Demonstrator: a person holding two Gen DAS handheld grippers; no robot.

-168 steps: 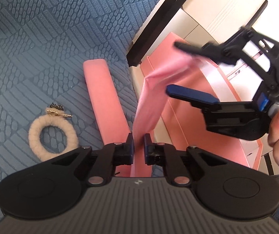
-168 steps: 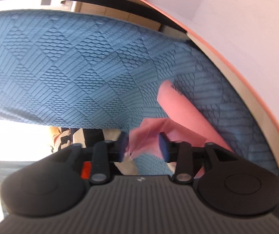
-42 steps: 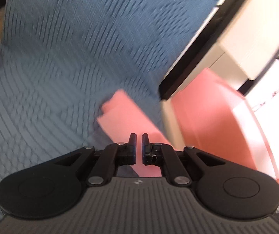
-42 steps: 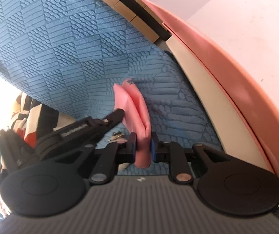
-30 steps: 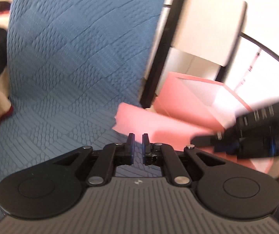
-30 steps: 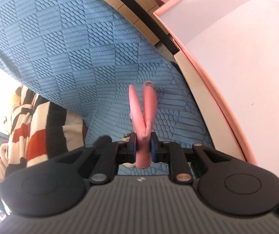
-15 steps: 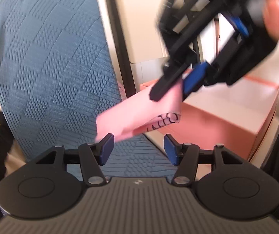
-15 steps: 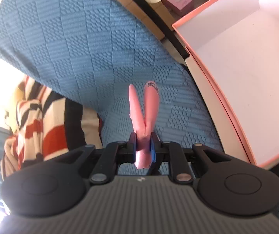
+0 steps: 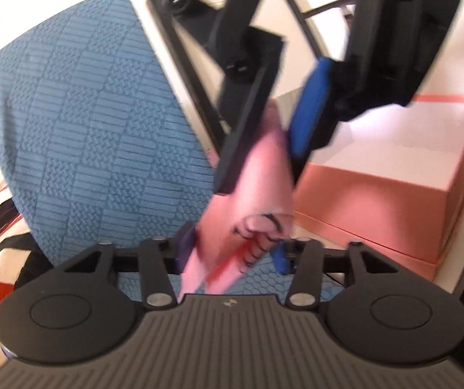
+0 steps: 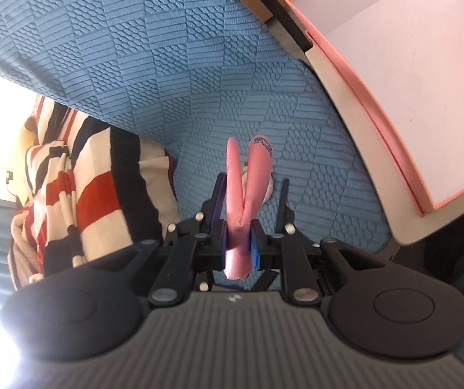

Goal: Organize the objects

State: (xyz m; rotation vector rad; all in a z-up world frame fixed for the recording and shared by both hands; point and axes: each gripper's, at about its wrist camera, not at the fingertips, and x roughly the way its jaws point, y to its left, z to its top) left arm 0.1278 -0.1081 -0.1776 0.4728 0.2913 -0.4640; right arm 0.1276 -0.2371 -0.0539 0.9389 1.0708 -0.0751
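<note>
Right gripper (image 10: 239,243): pads clamped on the folded end of a pink cloth (image 10: 248,175); its 2 layers splay apart beyond the jaws. Left gripper (image 9: 232,249): jaws closing, the cloth's hanging end with dark print between them; cannot tell whether the pads press it yet. Cloth held in the air above the near edge of the blue textured cover (image 10: 154,64). Pink box (image 10: 403,64), open and white inside, stands beside the cover's right edge. Striped fabric (image 10: 79,178) at the cover's left edge.
</note>
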